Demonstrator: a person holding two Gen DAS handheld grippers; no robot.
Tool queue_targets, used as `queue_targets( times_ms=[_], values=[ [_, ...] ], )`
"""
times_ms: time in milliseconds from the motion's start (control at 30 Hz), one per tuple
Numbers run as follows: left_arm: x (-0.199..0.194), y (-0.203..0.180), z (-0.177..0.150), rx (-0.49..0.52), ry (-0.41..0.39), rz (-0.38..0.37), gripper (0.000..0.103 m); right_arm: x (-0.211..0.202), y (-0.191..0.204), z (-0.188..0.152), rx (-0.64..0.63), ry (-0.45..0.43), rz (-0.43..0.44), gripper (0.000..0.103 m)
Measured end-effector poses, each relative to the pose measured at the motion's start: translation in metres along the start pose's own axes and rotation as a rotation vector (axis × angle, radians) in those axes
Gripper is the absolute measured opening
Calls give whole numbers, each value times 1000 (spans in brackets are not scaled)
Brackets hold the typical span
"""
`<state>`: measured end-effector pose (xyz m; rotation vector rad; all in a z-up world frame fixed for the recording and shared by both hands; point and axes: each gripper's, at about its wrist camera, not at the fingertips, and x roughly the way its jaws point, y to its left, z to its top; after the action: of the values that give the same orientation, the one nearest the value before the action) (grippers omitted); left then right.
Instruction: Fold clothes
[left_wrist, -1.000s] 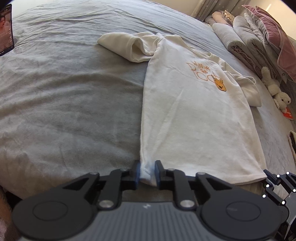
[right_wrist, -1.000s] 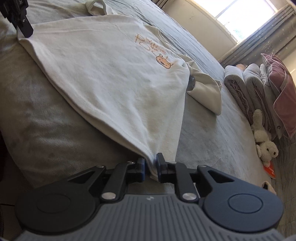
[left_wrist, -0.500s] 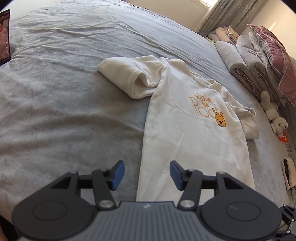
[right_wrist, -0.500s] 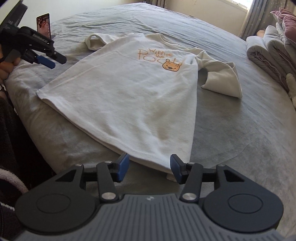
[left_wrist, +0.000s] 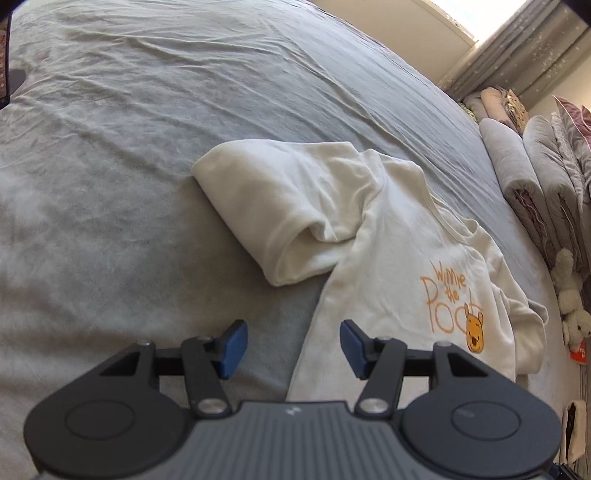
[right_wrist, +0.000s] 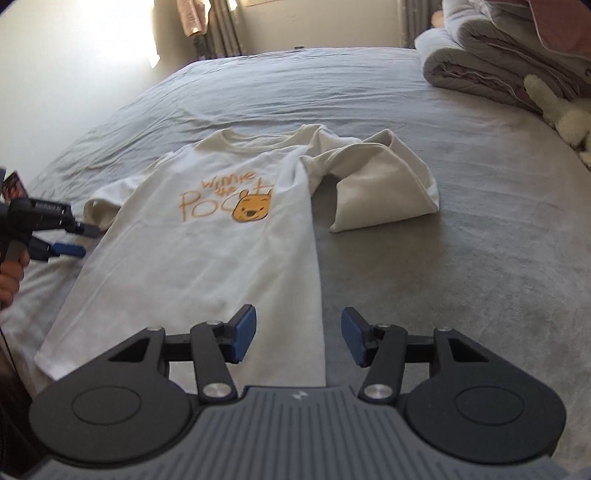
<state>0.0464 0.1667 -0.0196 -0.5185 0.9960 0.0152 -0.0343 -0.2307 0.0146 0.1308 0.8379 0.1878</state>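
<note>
A cream T-shirt (right_wrist: 207, 258) with an orange bear print lies front up and flat on the grey bed (right_wrist: 480, 240). One sleeve (left_wrist: 273, 210) is doubled over beside the body in the left wrist view; the other sleeve (right_wrist: 384, 181) is bunched in the right wrist view. My left gripper (left_wrist: 293, 347) hovers open over the shirt's side edge, with nothing between its blue pads. My right gripper (right_wrist: 298, 338) hovers open over the opposite side edge, also empty. From the right wrist view the left gripper (right_wrist: 74, 240) shows at the far left, held by a hand.
Rolled grey blankets (left_wrist: 524, 192) and pink pillows are stacked along the bed's right side, with a white plush toy (left_wrist: 570, 299) beside them. A phone (left_wrist: 5, 70) lies at the far left edge. Curtains (left_wrist: 524, 48) and a window stand beyond the bed.
Both grippers let go of the shirt's bottom corners, opened, and moved up along its two sides toward the sleeves. The shirt now lies flat on the bed.
</note>
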Motion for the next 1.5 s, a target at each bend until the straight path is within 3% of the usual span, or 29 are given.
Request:
queue_targets(
  times_ms=[367,433,500,567,600,733,833,1033,1167,1300,1333,1400,1467,1500],
  values=[
    [24,3,31,-129,-107,65,52,71,-65,39,396,-32,-4,55],
    [27,1,32,-122,-128,87,46,75,-74,40,463,-63,13,55],
    [30,-4,35,-94,-144,128,29,78,-81,42,510,-97,21,55],
    [33,-7,41,-69,-152,148,23,79,-86,46,537,-133,19,55],
    [34,-8,43,-58,-157,154,19,81,-88,47,539,-141,16,54],
    [35,-11,55,-16,-185,185,17,83,-87,52,499,-163,-10,21],
    [31,-10,65,17,-230,217,17,78,-88,58,447,-202,-77,11],
    [21,-8,84,92,-358,233,17,67,-99,70,344,-309,-243,8],
    [22,-18,85,190,-463,324,15,71,-109,71,318,-336,-309,8],
    [28,-20,84,211,-436,355,18,79,-111,69,325,-301,-307,10],
    [27,-20,84,203,-420,350,18,80,-111,71,328,-292,-297,18],
    [24,-19,83,166,-389,329,29,76,-110,71,345,-289,-279,19],
    [21,-16,81,112,-350,295,40,73,-108,71,354,-284,-259,27],
    [21,-14,80,85,-327,277,41,71,-104,72,352,-283,-251,29]
  ],
)
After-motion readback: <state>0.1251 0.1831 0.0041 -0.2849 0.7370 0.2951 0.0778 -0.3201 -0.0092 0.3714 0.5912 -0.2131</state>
